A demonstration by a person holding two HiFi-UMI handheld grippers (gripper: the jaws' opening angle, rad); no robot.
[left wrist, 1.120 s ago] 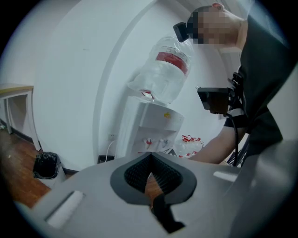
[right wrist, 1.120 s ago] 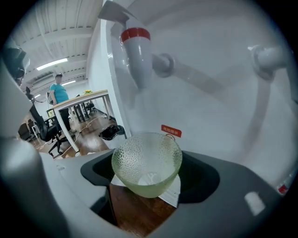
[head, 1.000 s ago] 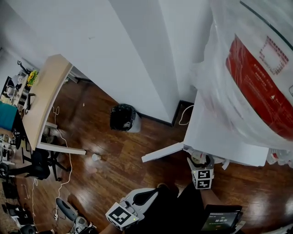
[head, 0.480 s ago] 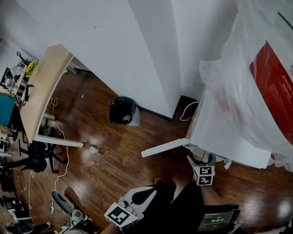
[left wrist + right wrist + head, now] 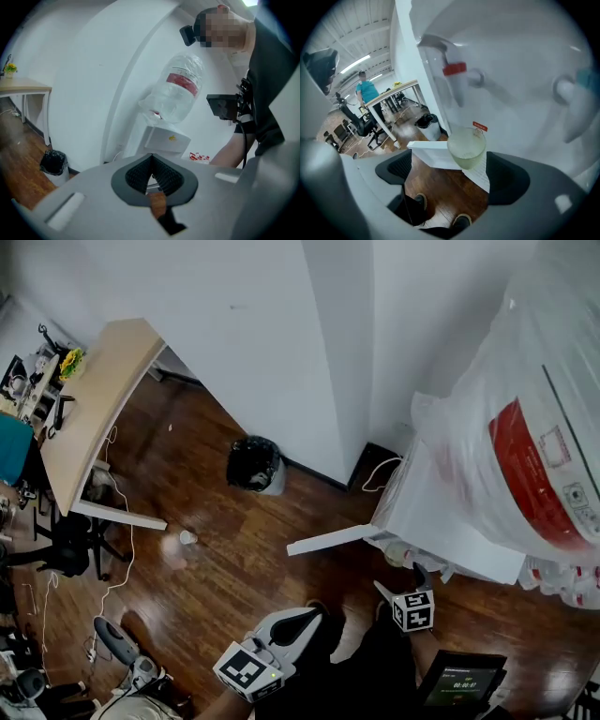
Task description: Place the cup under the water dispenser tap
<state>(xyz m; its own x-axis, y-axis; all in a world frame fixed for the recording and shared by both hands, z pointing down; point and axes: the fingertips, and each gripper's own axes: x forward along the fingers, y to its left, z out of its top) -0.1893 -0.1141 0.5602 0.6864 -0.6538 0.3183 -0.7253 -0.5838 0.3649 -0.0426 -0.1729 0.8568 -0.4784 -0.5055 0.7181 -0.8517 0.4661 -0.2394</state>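
Translucent cup point(image 5: 467, 149), seemingly empty, beneath red tap point(image 5: 454, 69), between opening right tongs point(image 5: 450, 165), left tongs point(image 5: 151, 160) pressed together.

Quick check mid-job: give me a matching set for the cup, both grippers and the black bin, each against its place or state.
Things:
1. cup
2. left gripper
3. right gripper
4. black bin

Places or states:
A. fingers wide apart around the cup
B. on the wood floor by the white wall
C. on the dispenser's tray, below the red tap
D. fingers shut, nothing between them

Pairs: 1-C; 2-D; 3-A (its fingers are opening); 4-B.
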